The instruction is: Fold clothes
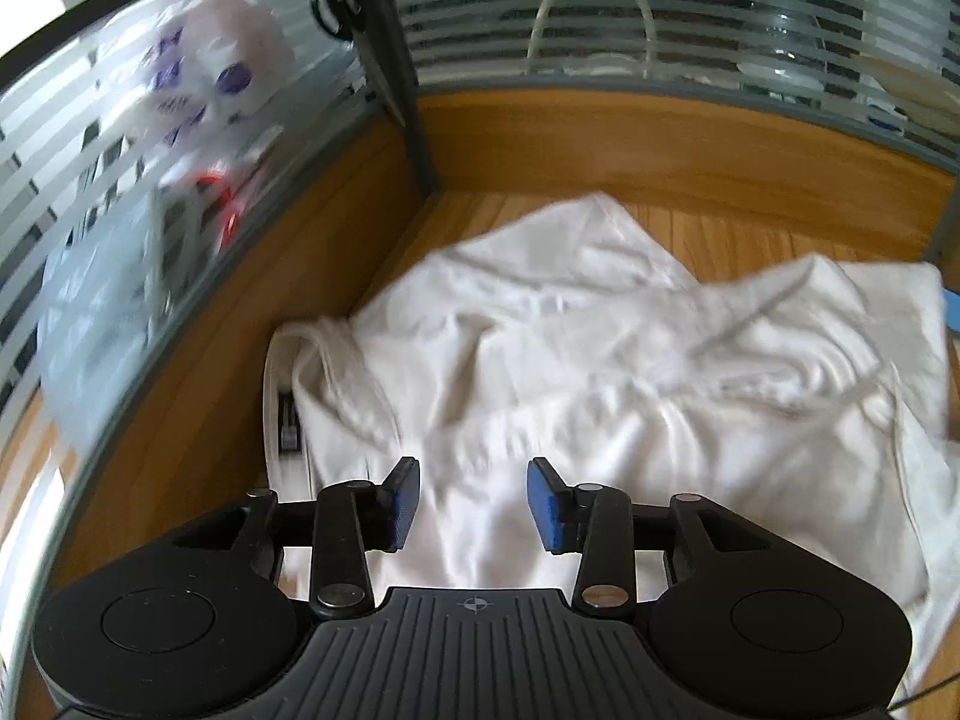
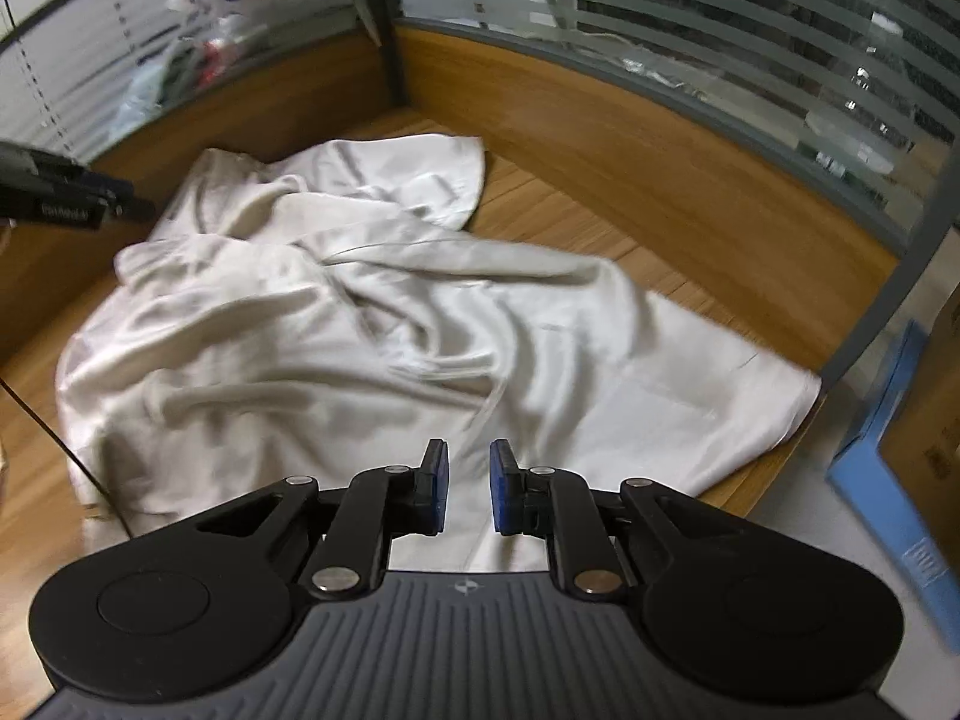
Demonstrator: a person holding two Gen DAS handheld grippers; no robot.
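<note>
White garment blurred; near hem hidden behind tool.

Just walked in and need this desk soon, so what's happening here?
A person is folding a white garment on the wooden desk, a claw in each hand. Left claw and right claw both hover open above the rumpled cloth, gripping nothing. It lies bunched, not yet neatly folded.

One white garment, two grippers, one blue box, one wooden table.

wooden desk | striped glass partition | blue box | scissors
</note>
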